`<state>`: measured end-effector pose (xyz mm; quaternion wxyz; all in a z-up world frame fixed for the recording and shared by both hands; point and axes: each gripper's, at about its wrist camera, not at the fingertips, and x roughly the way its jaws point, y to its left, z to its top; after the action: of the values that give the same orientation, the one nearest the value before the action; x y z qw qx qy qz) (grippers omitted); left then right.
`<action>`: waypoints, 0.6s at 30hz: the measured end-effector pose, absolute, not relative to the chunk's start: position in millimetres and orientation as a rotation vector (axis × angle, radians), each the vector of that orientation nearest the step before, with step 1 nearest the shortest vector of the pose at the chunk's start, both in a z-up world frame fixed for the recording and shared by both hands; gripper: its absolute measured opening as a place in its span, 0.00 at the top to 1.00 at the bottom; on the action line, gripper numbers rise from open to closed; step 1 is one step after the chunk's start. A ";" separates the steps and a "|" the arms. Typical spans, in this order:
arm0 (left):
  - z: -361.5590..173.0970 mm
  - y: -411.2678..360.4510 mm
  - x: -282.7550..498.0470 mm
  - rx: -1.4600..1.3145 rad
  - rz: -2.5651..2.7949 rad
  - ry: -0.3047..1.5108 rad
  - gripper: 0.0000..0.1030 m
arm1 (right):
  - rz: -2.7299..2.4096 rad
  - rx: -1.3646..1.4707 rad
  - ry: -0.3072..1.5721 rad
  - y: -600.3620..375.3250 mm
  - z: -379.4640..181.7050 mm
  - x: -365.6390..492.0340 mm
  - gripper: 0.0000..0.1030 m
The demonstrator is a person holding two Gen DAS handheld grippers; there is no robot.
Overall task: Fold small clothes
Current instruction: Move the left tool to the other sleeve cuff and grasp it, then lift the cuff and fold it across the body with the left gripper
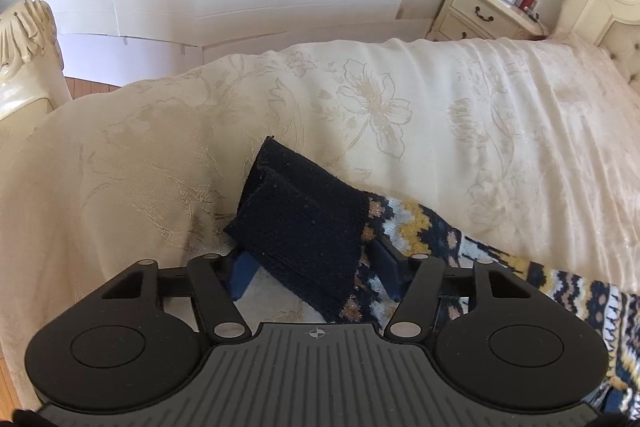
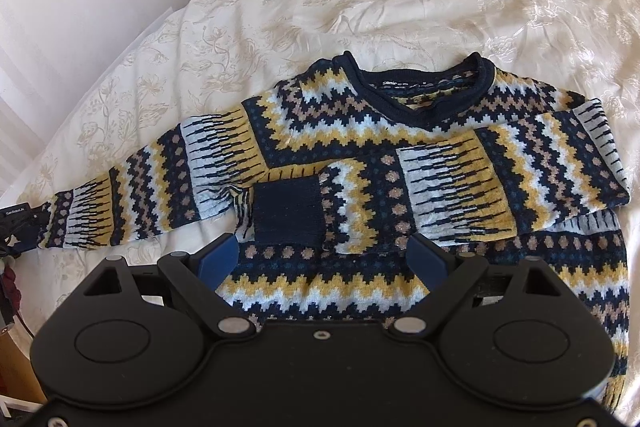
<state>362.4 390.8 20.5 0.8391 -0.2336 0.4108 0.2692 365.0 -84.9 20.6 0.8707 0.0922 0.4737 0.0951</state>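
Left claw (image 1: 316, 269): we are holding it low over the bedspread (image 1: 400, 99), fingers spread wide on either side of the navy cuff (image 1: 304, 227); we cannot tell whether either finger is touching the knit.
Navy cuff: it is lying between the left fingers, tilted, its end pointing ahead and left of the claw.
Right claw (image 2: 320, 259): we are hovering it above the sweater (image 2: 360, 147), fingers wide apart and gripping nothing.
Sweater: it is lying flat just ahead of the right claw, neckline farthest away, one sleeve folded across the chest, the other stretching out leftward.
Nightstand (image 1: 484, 11): it is standing far ahead and right of the left claw.
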 end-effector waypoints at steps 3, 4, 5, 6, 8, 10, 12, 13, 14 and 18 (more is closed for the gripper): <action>25.2 391.8 360.0 -0.501 0.536 0.854 0.67 | 0.212 0.188 0.995 -81.1 19.2 366.2 0.11; 27.5 390.9 359.4 -0.495 0.534 0.846 0.76 | 0.217 0.187 0.996 -80.4 18.7 366.4 0.11; 30.0 389.4 359.0 -0.491 0.527 0.840 0.80 | 0.221 0.186 0.997 -80.1 18.4 366.2 0.11; 33.8 386.8 359.3 -0.486 0.518 0.833 0.84 | 0.226 0.185 0.997 -80.6 18.4 365.8 0.11; 43.0 379.5 360.5 -0.468 0.506 0.818 0.89 | 0.231 0.191 0.994 -82.5 18.4 364.8 0.11; 54.7 369.5 362.1 -0.454 0.477 0.802 0.90 | 0.234 0.201 0.993 -86.2 18.0 363.7 0.11; 70.0 355.2 363.8 -0.448 0.434 0.780 0.90 | 0.239 0.206 0.992 -91.0 17.2 362.3 0.11; 77.6 347.4 364.5 -0.442 0.415 0.769 0.90 | 0.241 0.206 0.992 -93.8 16.6 361.4 0.11; 85.4 338.7 365.3 -0.434 0.397 0.757 0.90 | 0.243 0.209 0.991 -97.4 16.1 360.4 0.11; 117.5 299.6 368.6 -0.433 0.321 0.706 0.90 | 0.247 0.233 0.989 -117.3 13.5 354.7 0.11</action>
<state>368.6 299.6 117.5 0.9030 -0.2093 0.3417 0.1553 354.7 -117.3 13.5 0.8664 0.1113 0.4723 0.1180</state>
